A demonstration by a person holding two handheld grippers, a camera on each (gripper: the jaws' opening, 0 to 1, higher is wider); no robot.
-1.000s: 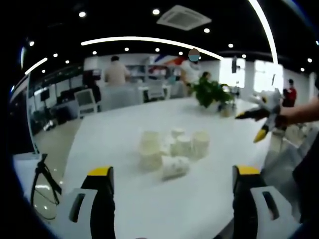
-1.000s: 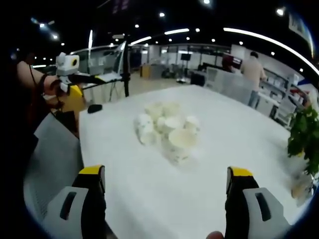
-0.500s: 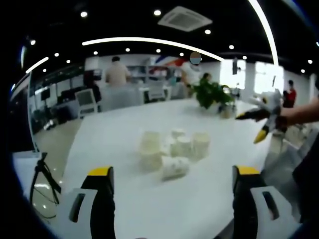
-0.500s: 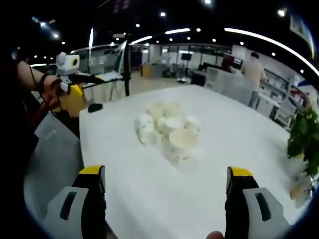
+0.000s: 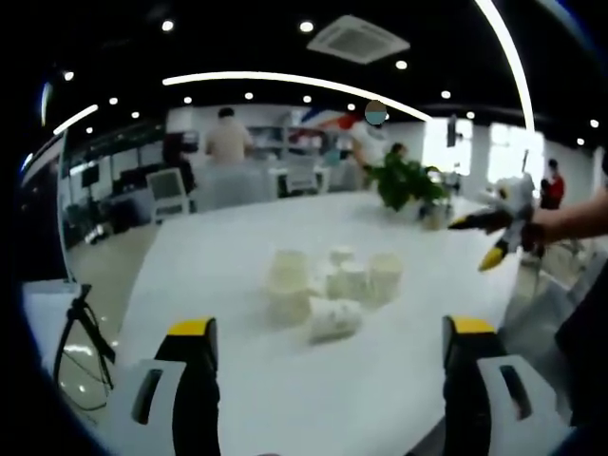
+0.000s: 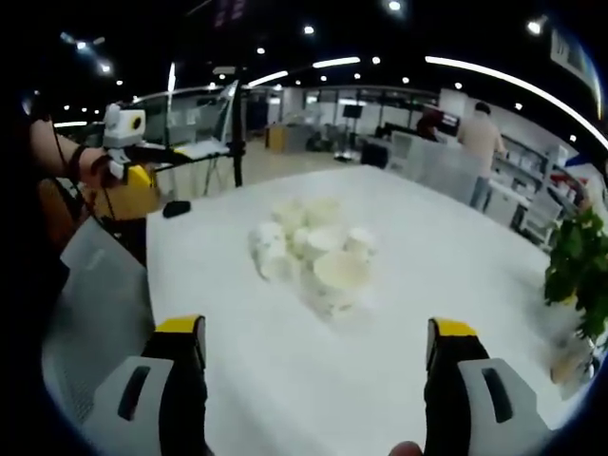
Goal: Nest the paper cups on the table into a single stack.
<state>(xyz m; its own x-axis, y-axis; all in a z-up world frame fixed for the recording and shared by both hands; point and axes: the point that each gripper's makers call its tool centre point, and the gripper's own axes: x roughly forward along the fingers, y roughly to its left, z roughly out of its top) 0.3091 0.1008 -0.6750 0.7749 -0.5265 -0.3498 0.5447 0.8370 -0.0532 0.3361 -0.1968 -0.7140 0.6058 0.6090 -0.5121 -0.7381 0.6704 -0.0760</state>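
The cups [image 5: 328, 290] sit loose in a cluster mid-way across the white surface [image 5: 228, 256], one [image 5: 334, 319] lying on its side at the near edge of the group. The left tongs [image 5: 328, 380] hang spread wide and empty, short of the cluster. The right tongs [image 6: 318, 380] are likewise wide apart and empty, facing the cups from another side, with a plant [image 6: 578, 275] far off.

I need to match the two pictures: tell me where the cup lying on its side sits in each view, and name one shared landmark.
Left gripper view: the tipped cup lies at the near edge of the cup cluster, just below centre.
Right gripper view: the same cup is nearest, its open mouth toward the camera.
Shared landmark: the potted plant.
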